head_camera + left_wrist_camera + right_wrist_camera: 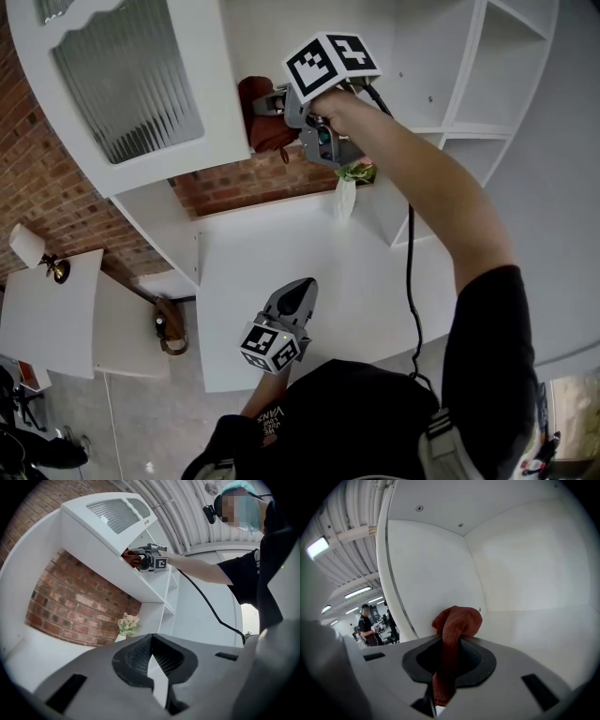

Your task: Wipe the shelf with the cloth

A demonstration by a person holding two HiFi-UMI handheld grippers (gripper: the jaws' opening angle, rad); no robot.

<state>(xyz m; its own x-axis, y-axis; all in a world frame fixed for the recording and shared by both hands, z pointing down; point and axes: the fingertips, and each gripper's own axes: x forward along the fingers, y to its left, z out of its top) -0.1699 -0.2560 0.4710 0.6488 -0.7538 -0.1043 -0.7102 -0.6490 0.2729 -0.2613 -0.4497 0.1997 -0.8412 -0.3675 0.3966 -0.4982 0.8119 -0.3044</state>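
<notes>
Holding the left gripper [302,286] low in front of the shelf [427,56], jaws closed on nothing. Reaching the right gripper [279,105] up into the shelf's top compartment, jaws clamping the red cloth [265,122]. Judging the wiping as under way up there; seemingly leaving the lower boards of the shelf for later.

Showing the pinch and the cloth's bunched end near the compartment's back corner only in the right gripper view. Showing the flowers [127,624] under that compartment, and the whole reach, only in the left gripper view and head view.
</notes>
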